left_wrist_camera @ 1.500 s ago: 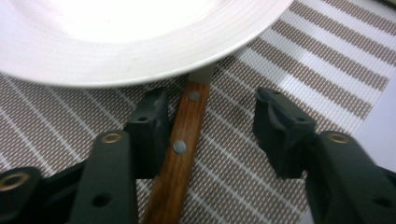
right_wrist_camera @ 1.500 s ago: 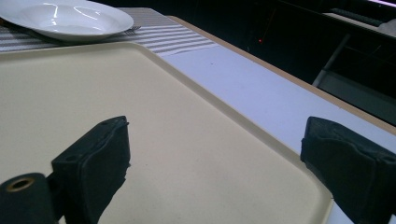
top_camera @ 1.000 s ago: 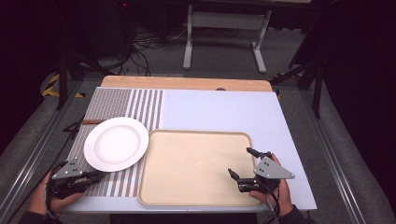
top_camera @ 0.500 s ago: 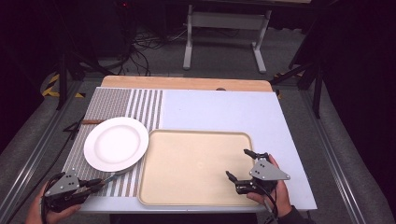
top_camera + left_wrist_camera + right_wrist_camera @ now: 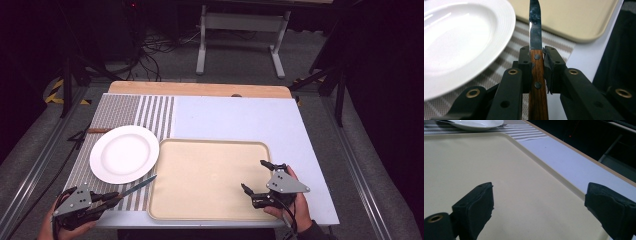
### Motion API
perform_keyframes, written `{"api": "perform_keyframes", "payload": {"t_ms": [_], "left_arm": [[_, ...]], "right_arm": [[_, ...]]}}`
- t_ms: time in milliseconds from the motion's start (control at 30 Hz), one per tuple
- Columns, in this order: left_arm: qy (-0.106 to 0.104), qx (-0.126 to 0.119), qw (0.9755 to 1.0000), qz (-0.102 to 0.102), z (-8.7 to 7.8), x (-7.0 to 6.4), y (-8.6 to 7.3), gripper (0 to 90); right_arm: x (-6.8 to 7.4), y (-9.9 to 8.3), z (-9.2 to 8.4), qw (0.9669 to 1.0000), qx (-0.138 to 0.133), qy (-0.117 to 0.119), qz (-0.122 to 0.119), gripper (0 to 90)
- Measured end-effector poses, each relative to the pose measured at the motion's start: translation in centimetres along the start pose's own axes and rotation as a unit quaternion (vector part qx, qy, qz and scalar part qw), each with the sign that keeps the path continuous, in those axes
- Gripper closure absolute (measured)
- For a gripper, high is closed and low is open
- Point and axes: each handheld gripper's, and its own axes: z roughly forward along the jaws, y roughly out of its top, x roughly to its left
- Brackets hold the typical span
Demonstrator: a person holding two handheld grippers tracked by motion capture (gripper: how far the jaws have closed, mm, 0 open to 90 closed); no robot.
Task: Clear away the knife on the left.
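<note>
left tool [image 5: 535,68] pinching knife [image 5: 535,37] handle | handle end cut off | right tool [image 5: 541,207] spread over tray [image 5: 461,162]

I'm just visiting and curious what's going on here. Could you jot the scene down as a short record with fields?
Left tool: shut on the knife's wooden handle
Knife: blade points toward the tray, over the striped mat
Right tool: open, nothing between its jaws, over the tray
Plate: white, bare, on the striped mat
Tray: beige, bare, right of the plate
</note>
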Motion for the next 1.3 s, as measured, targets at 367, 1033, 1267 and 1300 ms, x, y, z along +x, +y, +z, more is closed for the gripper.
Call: {"api": "perform_keyframes", "payload": {"t_ms": [367, 1033, 1267, 1300], "left_arm": [[0.009, -0.020, 0.9996, 0.018, 3.7, -0.5, 4.8, 77.4], [-0.001, 0.005, 0.9997, 0.022, 9.8, -1.7, 9.0, 77.3], [0.004, 0.025, 0.9993, 0.026, 11.4, -3.2, 9.2, 77.3], [0.005, 0.027, 0.9993, 0.027, 11.6, -3.4, 9.1, 77.3]], "right_arm": [[0.0, 0.0, 0.0, 1.0000, -0.001, -0.001, 0.001, 9.3], [0.0, -0.1, 0.0, 1.0000, 0.004, -0.003, 0.001, 9.3], [0.1, -0.2, 0.2, 0.9999, 0.011, -0.001, -0.003, 9.3], [0.1, -0.2, 0.2, 0.9999, 0.013, 0.000, -0.003, 9.3]]}}
